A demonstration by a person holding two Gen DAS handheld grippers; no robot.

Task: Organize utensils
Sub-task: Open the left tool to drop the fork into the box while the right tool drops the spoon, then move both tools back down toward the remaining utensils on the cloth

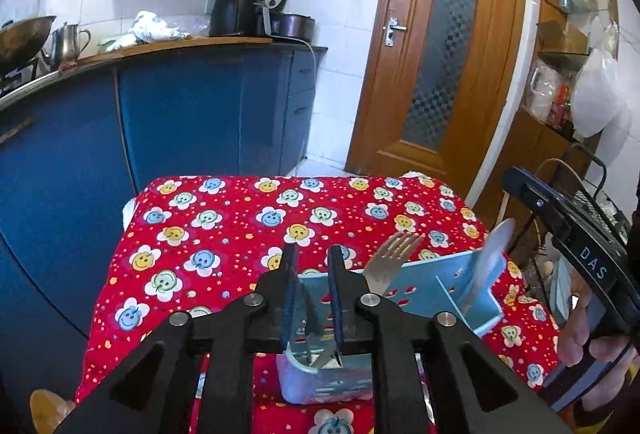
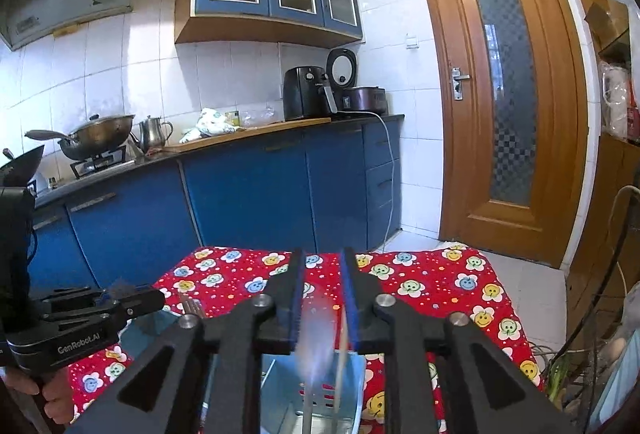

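While both pairs of jaws stand slightly parted, the left gripper (image 1: 313, 290) straddles a loose knife (image 1: 310, 330) and the right gripper (image 2: 323, 298) a blurred spoon (image 2: 316, 330), gripping neither. The blue caddy (image 1: 424, 286) sits on the red-clothed desk (image 1: 224, 218), a fork (image 1: 390, 260) at one o'clock.

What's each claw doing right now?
Left claw: open, utensil handles between its fingers, not gripped.
Right claw: open above the blue holder, blurred utensil between its fingers.
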